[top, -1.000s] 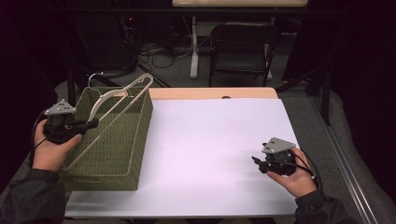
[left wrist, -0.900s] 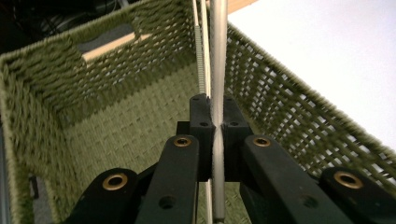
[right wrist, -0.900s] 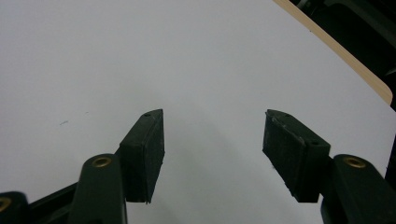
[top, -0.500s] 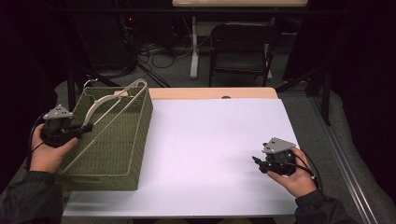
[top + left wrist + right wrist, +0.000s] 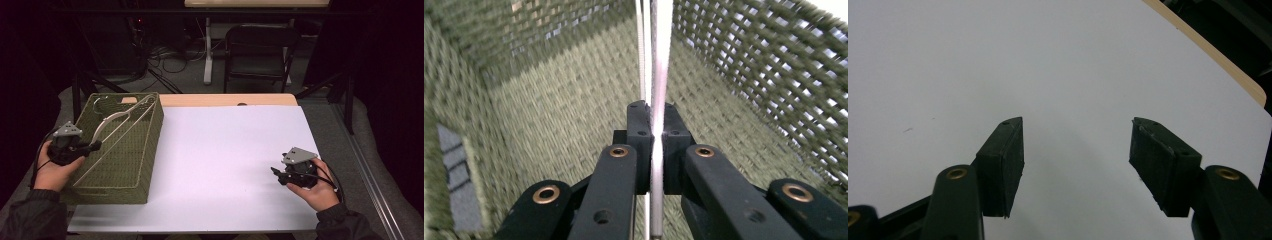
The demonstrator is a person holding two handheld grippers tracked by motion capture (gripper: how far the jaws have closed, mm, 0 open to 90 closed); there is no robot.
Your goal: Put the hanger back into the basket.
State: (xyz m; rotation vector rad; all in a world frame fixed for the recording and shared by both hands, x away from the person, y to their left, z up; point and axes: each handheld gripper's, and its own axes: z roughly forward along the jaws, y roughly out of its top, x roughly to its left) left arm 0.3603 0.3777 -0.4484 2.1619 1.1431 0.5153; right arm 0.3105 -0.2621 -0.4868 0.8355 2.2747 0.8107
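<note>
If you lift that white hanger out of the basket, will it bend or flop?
Probably not much. The white hanger looks like thin rigid plastic with straight arms, so it should stay stiff. It seems light. The left gripper pinches only one narrow bar, so the hanger may swing, and it could snag on the green woven basket.

Black folding chair [image 5: 260,50] (behind table [image 5: 230,100]), floor cables [image 5: 170,55].

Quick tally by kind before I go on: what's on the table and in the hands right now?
Green woven basket: 1
White hanger, lying in the basket and clamped by the left gripper: 1
Grippers, counting the open right gripper over the white table cover: 2
Total: 4
</note>
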